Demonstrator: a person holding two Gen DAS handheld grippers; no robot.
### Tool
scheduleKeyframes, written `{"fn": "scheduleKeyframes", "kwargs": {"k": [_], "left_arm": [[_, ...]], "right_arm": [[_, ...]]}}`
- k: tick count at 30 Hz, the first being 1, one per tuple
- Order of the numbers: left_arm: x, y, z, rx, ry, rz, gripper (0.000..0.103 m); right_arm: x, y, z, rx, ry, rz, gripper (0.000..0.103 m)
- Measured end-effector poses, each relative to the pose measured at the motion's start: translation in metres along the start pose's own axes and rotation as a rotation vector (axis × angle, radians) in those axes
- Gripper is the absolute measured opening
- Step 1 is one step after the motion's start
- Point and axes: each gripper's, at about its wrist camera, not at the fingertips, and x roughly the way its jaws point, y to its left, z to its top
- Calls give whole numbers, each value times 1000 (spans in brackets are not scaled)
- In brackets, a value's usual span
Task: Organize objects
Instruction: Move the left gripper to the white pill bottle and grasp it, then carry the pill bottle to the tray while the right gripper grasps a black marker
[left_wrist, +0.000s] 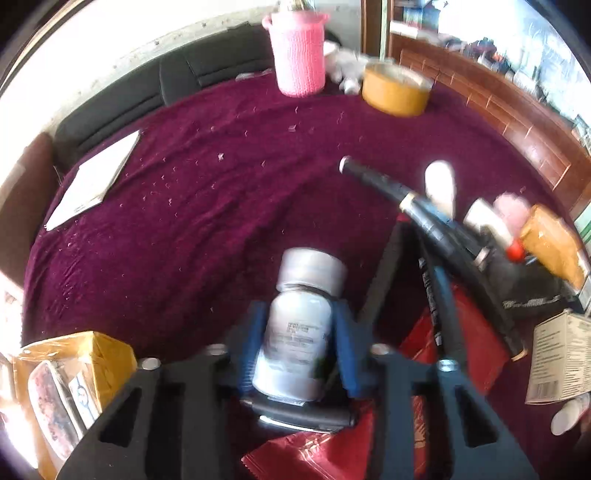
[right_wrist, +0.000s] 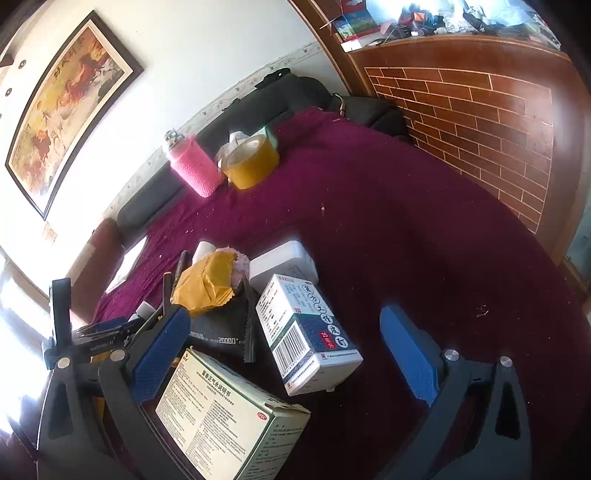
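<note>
A white pill bottle (left_wrist: 295, 350) with a grey cap stands between the blue pads of my left gripper (left_wrist: 299, 317), which is shut on its sides above a red packet (left_wrist: 321, 454) on the purple cloth (left_wrist: 221, 203). My right gripper (right_wrist: 284, 354) is open wide, hanging over a pile of medicine boxes. A blue and white box (right_wrist: 306, 332) lies tilted between its fingers, untouched. A green and white box (right_wrist: 221, 417) sits under the left finger (right_wrist: 159, 354).
At the back stand a pink knitted holder (left_wrist: 299, 55) and a tape roll (left_wrist: 397, 90). A white booklet (left_wrist: 92, 181) lies left, black pens (left_wrist: 406, 199) right. Around the pile: a black sachet (right_wrist: 221, 332), a brown packet (right_wrist: 205, 280) and a white case (right_wrist: 284, 264). A brick-pattern wall (right_wrist: 480, 110) borders the right.
</note>
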Motion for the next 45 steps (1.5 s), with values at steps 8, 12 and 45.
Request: {"fn": "scheduleKeyframes", "kwargs": {"k": [8,12,45], "left_arm": [[-31,-3,-14,-39,-117,38,29],[-88,10,-25,-95,-224,-14,29],[-206,157,-244,-526,-470,-179,29]], "right_arm": [[4,0,-1,-9,10,-51,103],[5,1,-2,-24,10,-88,103],[150,198,-3,-463,471,-235,44]]}}
